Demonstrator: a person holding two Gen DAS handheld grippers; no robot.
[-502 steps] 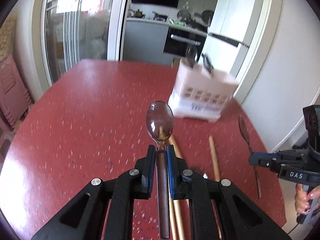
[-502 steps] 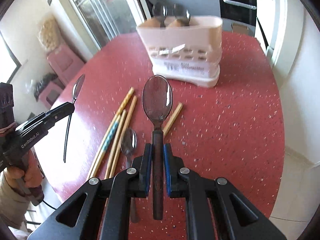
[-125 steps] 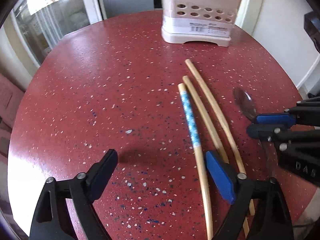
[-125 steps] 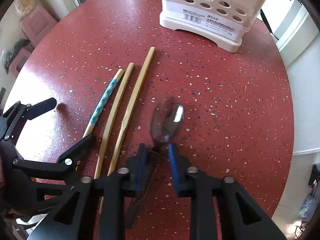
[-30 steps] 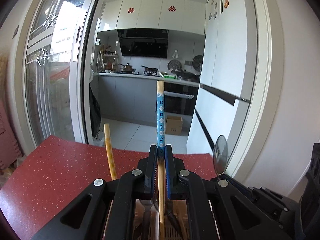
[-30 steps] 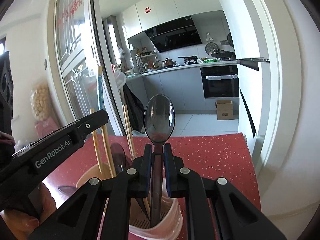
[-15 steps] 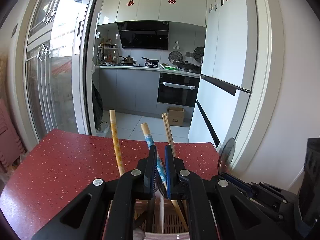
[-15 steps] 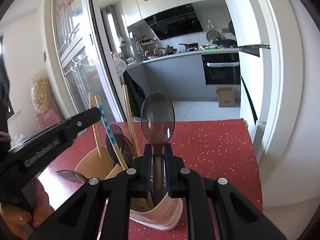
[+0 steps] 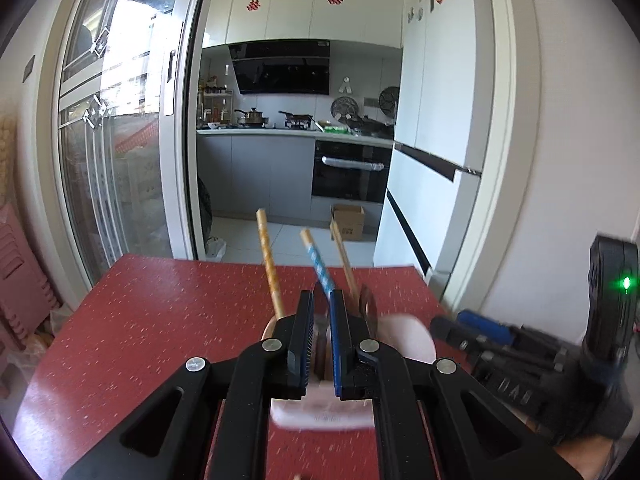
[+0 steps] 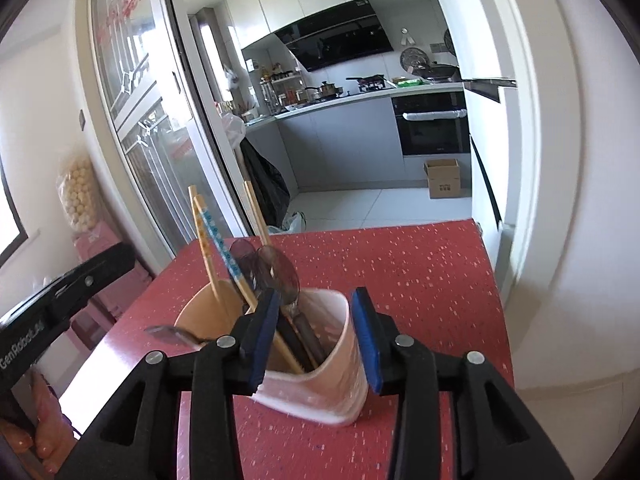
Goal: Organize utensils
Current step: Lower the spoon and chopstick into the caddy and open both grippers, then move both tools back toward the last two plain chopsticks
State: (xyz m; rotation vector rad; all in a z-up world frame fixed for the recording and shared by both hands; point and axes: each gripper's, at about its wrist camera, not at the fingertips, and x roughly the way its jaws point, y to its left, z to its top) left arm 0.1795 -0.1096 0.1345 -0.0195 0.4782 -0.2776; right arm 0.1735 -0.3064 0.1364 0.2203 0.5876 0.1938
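Observation:
The pale pink utensil holder (image 10: 320,376) stands on the red table (image 10: 420,280), right in front of my right gripper (image 10: 316,332), which is open and empty with its jaws straddling the holder's near rim. Inside stand three chopsticks, one with a blue pattern (image 10: 224,252), and several dark spoons (image 10: 280,272). In the left wrist view the holder (image 9: 404,340) is blurred behind my left gripper (image 9: 321,332), whose jaws are slightly apart with nothing between them. The blue-patterned chopstick (image 9: 318,264) rises just beyond its tips.
The table's far edge (image 9: 260,264) lies close behind the holder, with the kitchen floor and a cardboard box (image 9: 348,220) beyond. A glass sliding door (image 9: 120,160) is at the left, a white wall at the right. Each gripper shows in the other's view.
My right gripper opened and let the spoon drop into the holder. My left gripper let go of the blue-patterned chopstick, which now stands in the holder. Both grippers have drawn back a little.

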